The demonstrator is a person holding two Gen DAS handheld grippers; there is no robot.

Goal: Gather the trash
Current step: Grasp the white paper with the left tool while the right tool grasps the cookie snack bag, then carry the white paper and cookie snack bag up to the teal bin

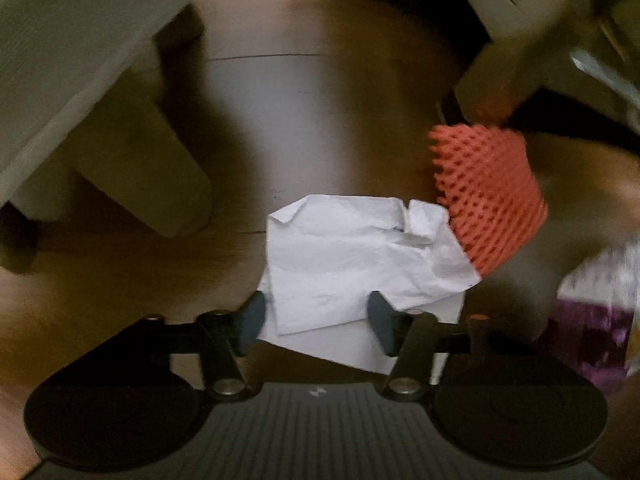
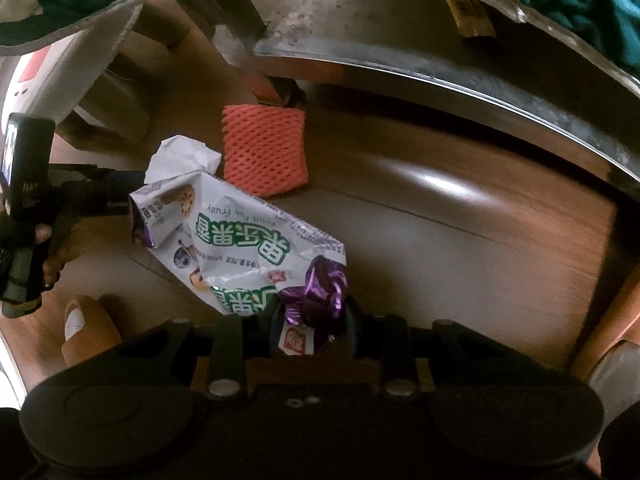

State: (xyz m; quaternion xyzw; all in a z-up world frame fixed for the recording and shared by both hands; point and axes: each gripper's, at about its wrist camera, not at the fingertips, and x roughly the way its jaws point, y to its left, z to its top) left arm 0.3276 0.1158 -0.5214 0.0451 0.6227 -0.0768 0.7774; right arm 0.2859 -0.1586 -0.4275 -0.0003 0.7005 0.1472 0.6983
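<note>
A crumpled white paper (image 1: 352,264) lies on the wooden floor (image 1: 304,120). My left gripper (image 1: 318,312) is open, its fingertips on either side of the paper's near edge. An orange foam net sleeve (image 1: 488,196) lies just right of the paper. My right gripper (image 2: 314,320) is shut on a white and purple snack wrapper (image 2: 240,248) and holds it above the floor. The white paper (image 2: 182,158) and the orange net (image 2: 264,148) show beyond it. The wrapper also shows at the right edge of the left wrist view (image 1: 600,312).
A beige furniture leg and panel (image 1: 120,152) stand left of the paper. A curved metal rim (image 2: 440,64) with teal cloth (image 2: 580,4) above it spans the far side. The left hand and its gripper handle (image 2: 28,216) are at the left.
</note>
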